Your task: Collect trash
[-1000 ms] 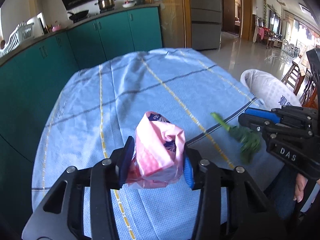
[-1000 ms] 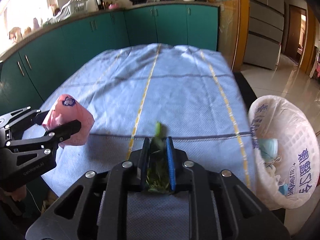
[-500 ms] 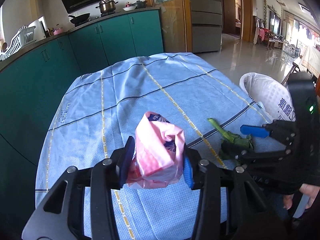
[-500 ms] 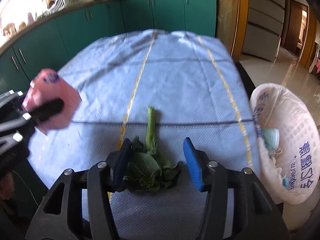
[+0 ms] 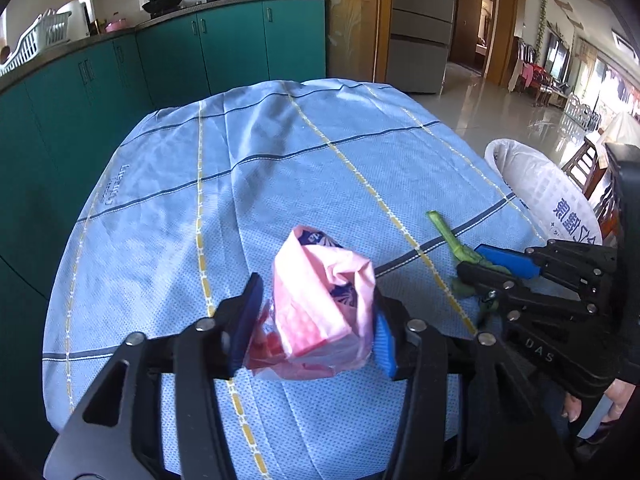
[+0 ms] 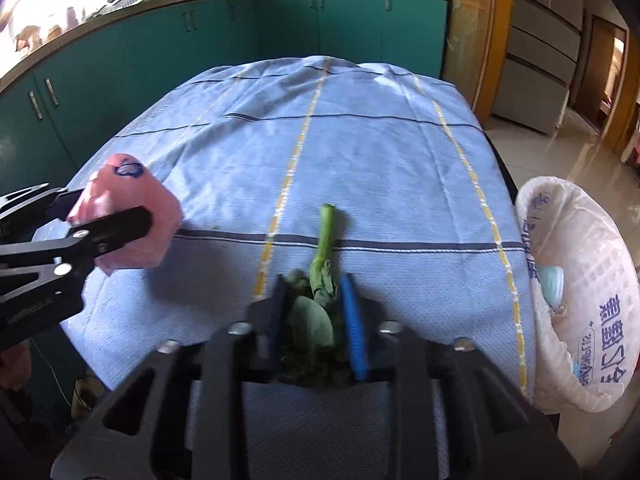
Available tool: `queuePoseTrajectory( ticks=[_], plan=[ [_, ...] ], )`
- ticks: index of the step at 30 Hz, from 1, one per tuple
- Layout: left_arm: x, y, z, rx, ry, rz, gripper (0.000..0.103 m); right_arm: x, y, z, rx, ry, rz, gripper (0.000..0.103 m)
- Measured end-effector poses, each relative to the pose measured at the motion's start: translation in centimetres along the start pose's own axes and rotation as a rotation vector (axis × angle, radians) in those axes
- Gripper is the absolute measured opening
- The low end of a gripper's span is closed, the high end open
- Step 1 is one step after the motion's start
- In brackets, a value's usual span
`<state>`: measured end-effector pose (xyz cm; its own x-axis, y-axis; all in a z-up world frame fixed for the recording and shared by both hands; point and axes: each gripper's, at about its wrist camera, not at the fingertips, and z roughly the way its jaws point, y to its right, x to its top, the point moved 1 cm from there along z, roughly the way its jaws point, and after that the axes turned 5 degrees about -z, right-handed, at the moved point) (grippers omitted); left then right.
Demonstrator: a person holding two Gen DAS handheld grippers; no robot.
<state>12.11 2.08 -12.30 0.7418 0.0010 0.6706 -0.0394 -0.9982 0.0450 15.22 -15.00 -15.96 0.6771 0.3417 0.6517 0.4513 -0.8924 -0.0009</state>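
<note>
My left gripper (image 5: 316, 320) is shut on a crumpled pink plastic wrapper (image 5: 324, 304) and holds it above the blue tablecloth (image 5: 248, 184); it also shows in the right wrist view (image 6: 128, 216). My right gripper (image 6: 314, 320) is closed around a leafy green vegetable scrap (image 6: 316, 312) lying on the cloth, its pale stem (image 6: 326, 232) pointing away. The scrap (image 5: 452, 240) and the right gripper (image 5: 496, 268) show at the right of the left wrist view. A white trash bag (image 6: 580, 280) stands open beside the table's right edge.
Teal kitchen cabinets (image 6: 200, 40) run along the far and left sides of the table. The trash bag (image 5: 540, 184) holds a blue face mask (image 6: 552, 288). Tiled floor and wooden chairs (image 5: 588, 168) lie to the right.
My right gripper opened over the green scrap half a second ago and has now closed on it again on the cloth. The left gripper keeps holding the pink wrapper.
</note>
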Motion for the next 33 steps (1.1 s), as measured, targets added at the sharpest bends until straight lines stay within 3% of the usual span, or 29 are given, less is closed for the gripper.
queuePoseTrajectory(
  ticks=[5, 9, 15, 18, 20, 33],
  plan=[
    [-0.1, -0.9, 0.1, -0.004, -0.003, -0.025, 0.063, 0.2, 1.0, -0.7, -0.001, 0.025, 0.04, 0.018],
    [-0.4, -1.1, 0.4, -0.013, -0.02, -0.039, 0.074, 0.1, 2.4, -1.5, -0.027, 0.038, 0.079, 0.018],
    [-0.8, -0.4, 1.1, 0.005, -0.04, -0.018, 0.074, -0.1, 3.8, -1.8, -0.033, 0.024, 0.112, 0.018],
    [-0.9, -0.2, 1.2, 0.017, -0.042, -0.005, 0.074, -0.3, 3.8, -1.4, -0.032, 0.004, 0.108, 0.038],
    [-1.1, -0.1, 1.2, 0.023, -0.043, 0.004, 0.074, -0.4, 3.6, -1.2, -0.038, -0.002, 0.106, 0.043],
    [-1.9, 0.9, 1.8, 0.048, -0.053, 0.055, 0.068, -0.8, 2.8, -0.5, -0.083, -0.026, 0.064, 0.043]
  ],
)
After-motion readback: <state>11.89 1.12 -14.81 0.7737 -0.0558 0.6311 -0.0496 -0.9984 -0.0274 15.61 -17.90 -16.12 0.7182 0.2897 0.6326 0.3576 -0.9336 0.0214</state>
